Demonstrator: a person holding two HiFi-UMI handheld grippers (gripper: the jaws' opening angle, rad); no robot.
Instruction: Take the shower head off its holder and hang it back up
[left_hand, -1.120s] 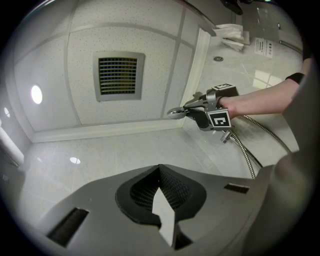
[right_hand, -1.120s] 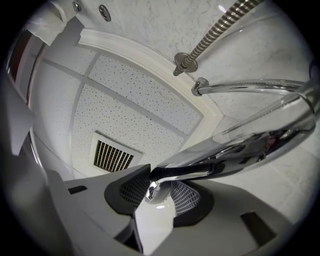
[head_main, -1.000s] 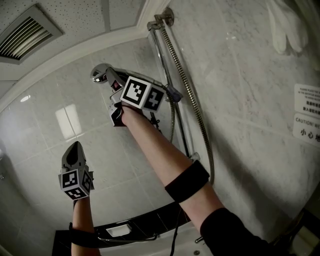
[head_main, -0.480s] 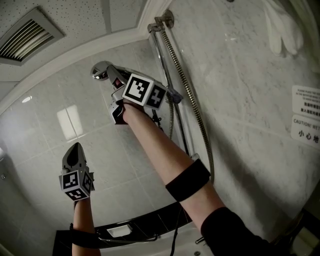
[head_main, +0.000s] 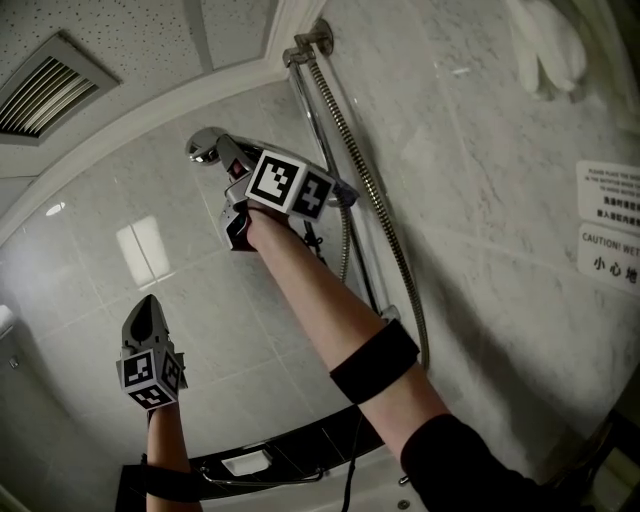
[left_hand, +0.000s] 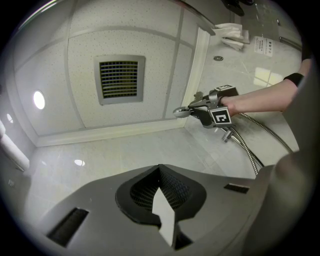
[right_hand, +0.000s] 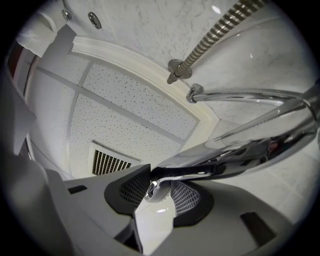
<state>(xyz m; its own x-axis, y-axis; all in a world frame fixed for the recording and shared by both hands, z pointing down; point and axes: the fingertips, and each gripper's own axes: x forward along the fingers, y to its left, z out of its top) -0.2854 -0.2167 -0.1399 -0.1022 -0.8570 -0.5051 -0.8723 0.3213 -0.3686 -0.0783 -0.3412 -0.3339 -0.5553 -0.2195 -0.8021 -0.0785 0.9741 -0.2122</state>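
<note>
The chrome shower head (head_main: 205, 147) sits high on the tiled wall, its handle running back to the holder (head_main: 345, 190) on the slide rail (head_main: 322, 140). My right gripper (head_main: 235, 172) is shut on the shower head handle (right_hand: 215, 162), whose chrome bar lies between its pads (right_hand: 182, 192). The ribbed metal hose (head_main: 385, 225) hangs down the marble wall beside the rail. I cannot tell whether the handle rests in the holder. My left gripper (head_main: 143, 318) is lower and to the left, shut and holding nothing, pointing up at the tiles. The left gripper (left_hand: 160, 185) faces the right gripper (left_hand: 202, 111).
A ceiling vent (head_main: 45, 88) is at the upper left. White towels (head_main: 548, 50) hang at the top right, with notice signs (head_main: 608, 225) on the marble wall. A dark ledge with a soap dish (head_main: 245, 462) runs along the bottom.
</note>
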